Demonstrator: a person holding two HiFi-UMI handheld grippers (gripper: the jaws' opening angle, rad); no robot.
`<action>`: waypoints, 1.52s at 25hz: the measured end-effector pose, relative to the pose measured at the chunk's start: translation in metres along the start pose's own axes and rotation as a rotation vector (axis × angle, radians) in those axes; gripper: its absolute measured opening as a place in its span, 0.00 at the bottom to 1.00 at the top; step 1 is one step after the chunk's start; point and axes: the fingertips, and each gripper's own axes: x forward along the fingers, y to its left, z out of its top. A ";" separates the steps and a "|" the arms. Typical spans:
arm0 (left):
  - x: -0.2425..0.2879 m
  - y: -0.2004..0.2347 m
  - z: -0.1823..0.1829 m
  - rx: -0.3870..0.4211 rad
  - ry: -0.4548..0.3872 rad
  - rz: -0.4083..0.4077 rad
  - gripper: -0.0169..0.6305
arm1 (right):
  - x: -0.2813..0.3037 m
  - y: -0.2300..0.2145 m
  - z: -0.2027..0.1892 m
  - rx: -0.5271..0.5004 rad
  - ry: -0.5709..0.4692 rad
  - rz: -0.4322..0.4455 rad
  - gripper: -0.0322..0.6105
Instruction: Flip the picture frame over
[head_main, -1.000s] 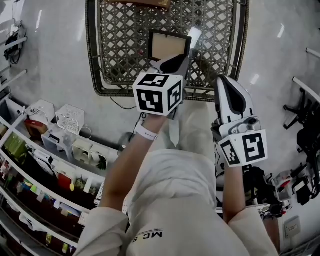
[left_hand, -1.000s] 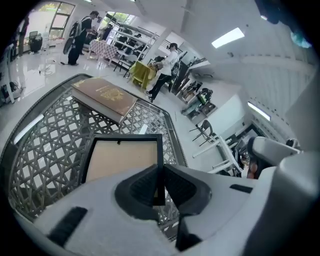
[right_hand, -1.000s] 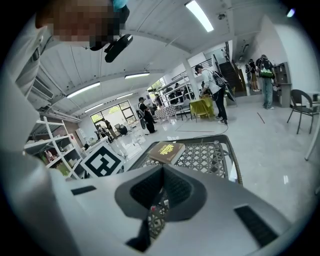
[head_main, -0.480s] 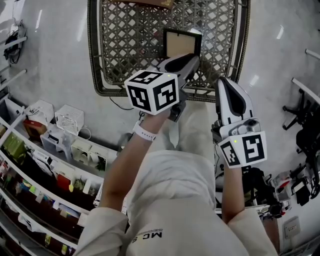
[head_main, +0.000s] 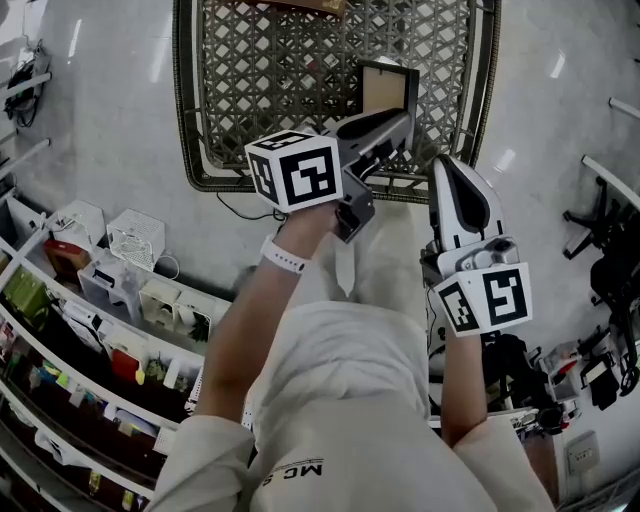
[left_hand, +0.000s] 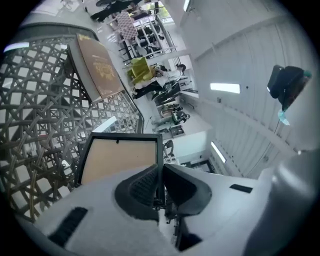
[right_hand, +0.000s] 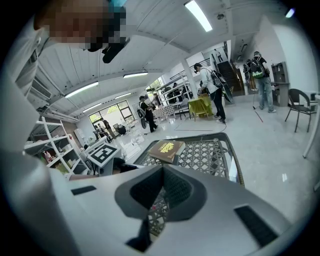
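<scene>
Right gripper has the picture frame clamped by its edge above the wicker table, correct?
Wrong gripper. The left gripper has the picture frame clamped by its edge above the wicker table, as the left gripper view shows. The right gripper holds nothing.

Left gripper (head_main: 398, 128): extended to the far side, tilted, jaws clamped on the picture frame (head_main: 390, 88) edge; left forearm (head_main: 250, 320) bare, wrist banded. Right gripper (head_main: 452, 170): nearer, at right, angled downward, jaws together, empty.
</scene>
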 end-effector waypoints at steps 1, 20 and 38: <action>0.002 -0.001 0.000 -0.019 -0.004 -0.021 0.11 | 0.000 0.000 0.000 0.000 -0.001 0.000 0.08; 0.021 -0.015 -0.007 -0.297 -0.012 -0.428 0.11 | -0.005 0.003 -0.004 0.009 -0.007 0.006 0.08; 0.020 -0.001 0.001 -0.533 -0.024 -0.739 0.11 | -0.003 -0.001 -0.005 0.032 -0.005 -0.002 0.08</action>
